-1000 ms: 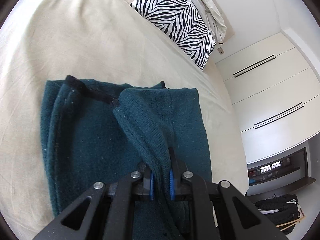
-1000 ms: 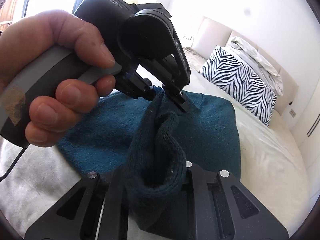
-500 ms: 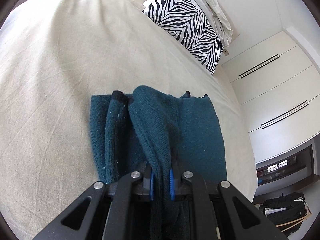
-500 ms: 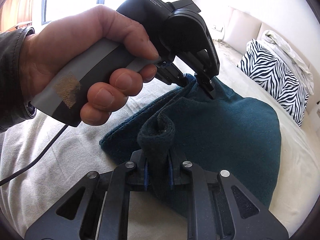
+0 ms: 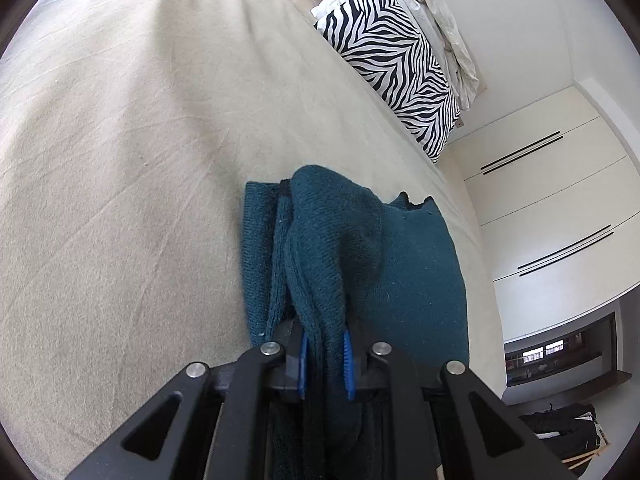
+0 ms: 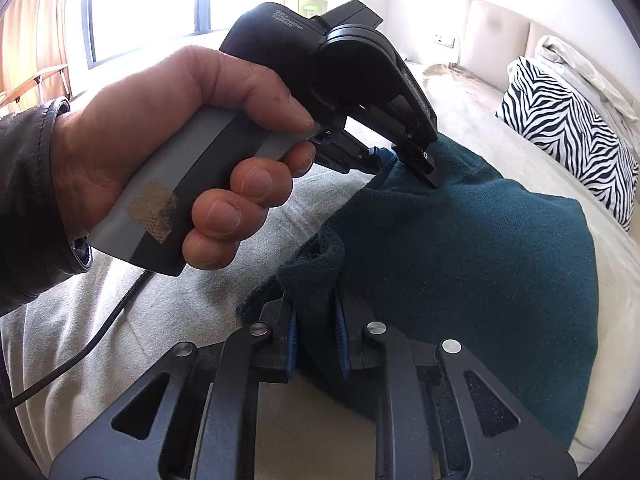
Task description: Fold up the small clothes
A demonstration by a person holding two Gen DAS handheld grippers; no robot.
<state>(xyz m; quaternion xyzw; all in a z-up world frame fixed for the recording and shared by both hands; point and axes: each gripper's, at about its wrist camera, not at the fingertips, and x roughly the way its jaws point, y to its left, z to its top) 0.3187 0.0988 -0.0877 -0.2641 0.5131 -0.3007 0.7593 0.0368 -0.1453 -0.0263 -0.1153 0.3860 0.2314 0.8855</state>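
A dark teal knit garment (image 5: 400,264) lies on the beige bed (image 5: 140,160), part folded over itself. My left gripper (image 5: 325,356) is shut on a bunched edge of it, which rises between the blue pads. In the right wrist view the garment (image 6: 480,264) spreads to the right. My right gripper (image 6: 315,340) is shut on another bunched edge. The left gripper (image 6: 400,160), held by a bare hand (image 6: 180,152), pinches the garment's far edge just ahead of my right one.
A zebra-print pillow (image 5: 400,76) with rumpled white bedding lies at the head of the bed; it also shows in the right wrist view (image 6: 572,132). White wardrobe doors (image 5: 560,208) stand beyond the bed's right edge. A window (image 6: 140,4) is at the left. A cable (image 6: 80,356) trails from the left gripper.
Both grippers have moved with the held edges across the garment, folding it narrower. The visible teal area in the left wrist view has shrunk and more bare bed shows.
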